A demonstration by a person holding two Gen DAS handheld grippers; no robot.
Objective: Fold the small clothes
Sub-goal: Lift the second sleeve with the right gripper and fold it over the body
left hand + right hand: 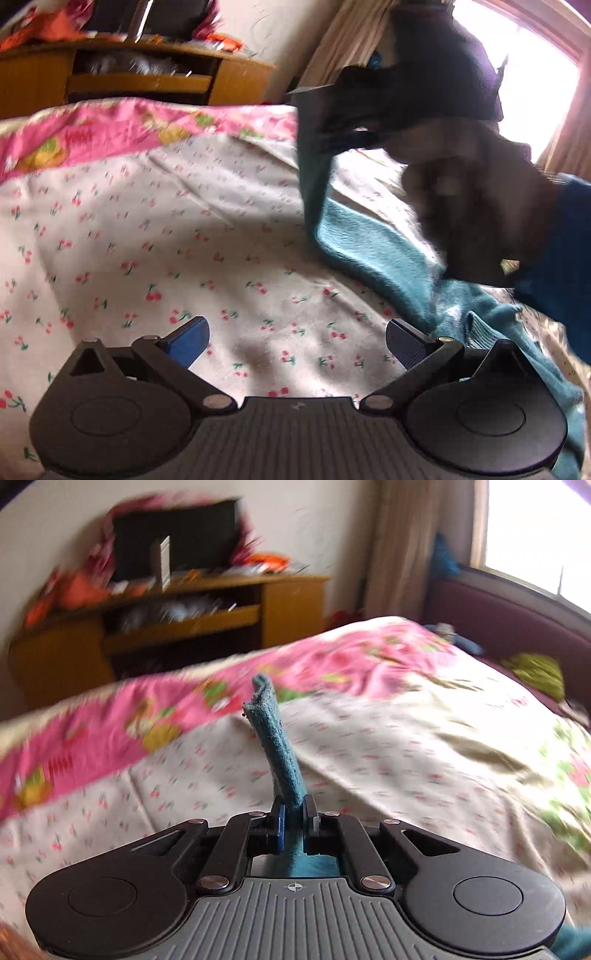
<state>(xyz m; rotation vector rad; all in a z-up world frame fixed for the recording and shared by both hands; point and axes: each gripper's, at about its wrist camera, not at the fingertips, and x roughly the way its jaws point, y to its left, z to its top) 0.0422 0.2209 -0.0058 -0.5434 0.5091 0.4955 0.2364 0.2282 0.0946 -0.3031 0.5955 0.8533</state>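
A teal knit garment (373, 258) lies on the cherry-print bedsheet (166, 240), with one part lifted up at the right. My left gripper (297, 341) is open and empty, low over the sheet, left of the garment. In the left wrist view my right gripper (343, 125) shows blurred above, holding the lifted teal cloth. In the right wrist view my right gripper (292, 812) is shut on a strip of the teal garment (277, 746) that sticks up between the fingers.
A pink patterned blanket (110, 129) crosses the far side of the bed. A wooden desk (184, 624) with clutter stands against the wall behind. A bright window (535, 528) and a curtain (399, 546) are at the right.
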